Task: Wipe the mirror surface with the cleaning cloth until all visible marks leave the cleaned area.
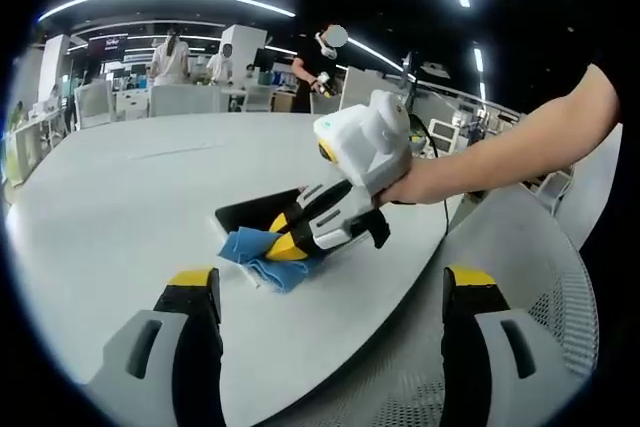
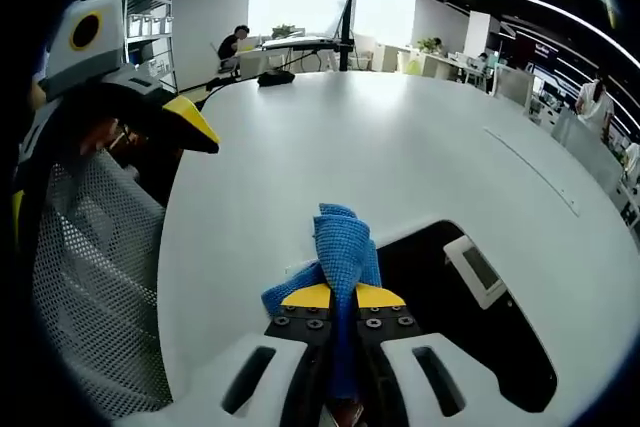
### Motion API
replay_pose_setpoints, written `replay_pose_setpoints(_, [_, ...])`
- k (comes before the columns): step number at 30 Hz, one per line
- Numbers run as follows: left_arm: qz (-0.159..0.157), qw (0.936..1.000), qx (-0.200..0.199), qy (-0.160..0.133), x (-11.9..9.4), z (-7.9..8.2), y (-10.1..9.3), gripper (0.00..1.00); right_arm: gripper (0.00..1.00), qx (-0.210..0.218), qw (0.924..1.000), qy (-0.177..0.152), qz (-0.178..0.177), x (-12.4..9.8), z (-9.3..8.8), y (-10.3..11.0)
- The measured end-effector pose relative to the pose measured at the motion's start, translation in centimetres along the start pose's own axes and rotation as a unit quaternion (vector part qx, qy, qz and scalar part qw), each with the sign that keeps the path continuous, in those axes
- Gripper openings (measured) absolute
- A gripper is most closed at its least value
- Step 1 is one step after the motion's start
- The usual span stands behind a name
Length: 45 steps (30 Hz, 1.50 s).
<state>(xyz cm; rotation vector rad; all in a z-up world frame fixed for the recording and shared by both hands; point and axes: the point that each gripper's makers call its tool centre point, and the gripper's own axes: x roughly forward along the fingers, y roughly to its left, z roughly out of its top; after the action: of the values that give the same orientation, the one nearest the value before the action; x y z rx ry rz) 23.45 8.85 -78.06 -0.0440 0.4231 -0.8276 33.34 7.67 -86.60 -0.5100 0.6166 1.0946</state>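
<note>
Right tongs [image 2: 338,299] clamped together on blue cleaning cloth [image 2: 335,247], cloth bunched and standing up ahead of the yellow tips at lower centre of the right gripper view. Mirror [image 2: 470,332] lying flat on the white worktop [image 2: 400,147], seen as a dark reflective slab at lower right of that view, immediately right of and partly under the cloth; nearest edge touching or just beside the cloth, exact contact not determinable. Long axis of mirror apparently running from the cloth toward the lower right of the frame, so wiping travel judged to lie rightward from the tongs. In the left gripper view, same right tongs [image 1: 290,237] at centre frame, held by a bare hand [image 1: 420,182], pressing cloth [image 1: 262,255] at the lower left end of the mirror [image 1: 255,212]. Left tongs [image 1: 330,292] at bottom of that view, standing apart, holding nothing, well short of the mirror. Right hand clearly the nearer. Marks on the mirror not discernible at this resolution. No brand, label or legible writing found; a pale rectangular shape [image 2: 475,269] visible on the mirror face, probably a reflection, unreadable.
</note>
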Motion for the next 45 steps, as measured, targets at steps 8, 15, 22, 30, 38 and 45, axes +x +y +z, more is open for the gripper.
replay_pose_setpoints(8, [-0.004, 1.0000, 0.000, -0.004, 0.0, 0.1, -0.2, 0.90, 0.00, 0.018, 0.9997, -0.004, -0.014, 0.5, 0.3, -1.5])
replay_pose_setpoints(15, [-0.006, 1.0000, -0.001, -0.002, 0.0, 0.1, -0.2, 0.90, 0.00, 0.009, 0.9997, 0.003, -0.021, 0.9, 0.3, -2.5])
replay_pose_setpoints(22, [-0.001, 1.0000, -0.005, -0.005, -0.1, 0.1, 0.0, 0.90, 0.00, 0.023, 0.9989, 0.002, -0.041, 1.4, 0.6, -4.2])
replay_pose_setpoints(30, [-0.001, 1.0000, -0.007, -0.006, -0.1, 0.2, -0.1, 0.90, 0.00, 0.018, 0.9976, -0.001, -0.067, 1.9, 1.0, -5.8])
replay_pose_setpoints(38, [-0.006, 0.9999, -0.007, -0.011, -0.1, 0.4, -0.3, 0.90, 0.01, 0.026, 0.9966, -0.004, -0.078, 2.1, 1.4, -6.8])
replay_pose_setpoints(45, [-0.006, 0.9999, -0.008, -0.008, 0.0, 0.3, -0.3, 0.90, 0.01, 0.030, 0.9961, -0.005, -0.083, 2.5, 1.6, -7.9])
